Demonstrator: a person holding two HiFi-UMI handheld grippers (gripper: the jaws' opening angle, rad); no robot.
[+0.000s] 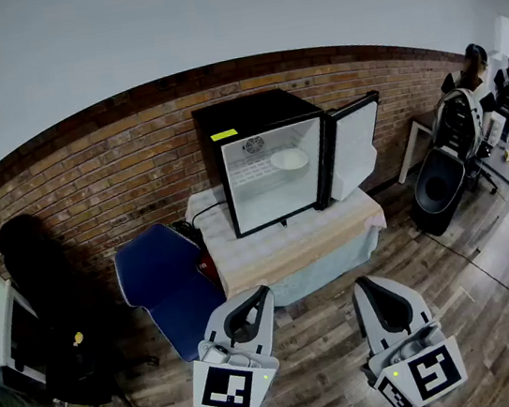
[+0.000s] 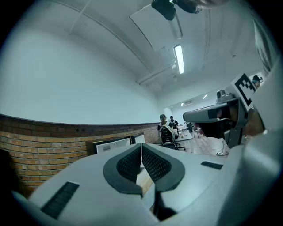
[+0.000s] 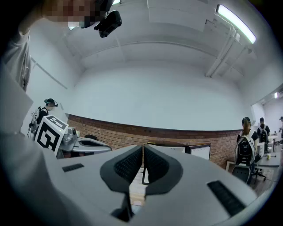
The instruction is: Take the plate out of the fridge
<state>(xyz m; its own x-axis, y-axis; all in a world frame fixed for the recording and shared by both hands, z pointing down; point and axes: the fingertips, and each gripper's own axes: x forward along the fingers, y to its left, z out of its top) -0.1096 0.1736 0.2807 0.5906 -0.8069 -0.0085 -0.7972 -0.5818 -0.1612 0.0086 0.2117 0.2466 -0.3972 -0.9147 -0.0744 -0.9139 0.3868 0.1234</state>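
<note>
A small black fridge [image 1: 267, 158] stands on a cloth-covered table [image 1: 298, 243] against the brick wall, its door [image 1: 354, 147] swung open to the right. Inside, a white plate [image 1: 290, 159] rests on the wire shelf. My left gripper [image 1: 260, 292] and right gripper [image 1: 361, 283] hover low in the head view, well short of the table, both shut and empty. In the left gripper view the left gripper [image 2: 141, 145] has its jaws pressed together. The right gripper [image 3: 143, 148] points at the fridge [image 3: 177, 150] with jaws together.
A blue chair [image 1: 164, 280] stands left of the table, a dark chair [image 1: 43, 277] farther left. At the right sit people [image 1: 472, 70] at desks and a black bin [image 1: 437, 185]. Wood floor lies between me and the table.
</note>
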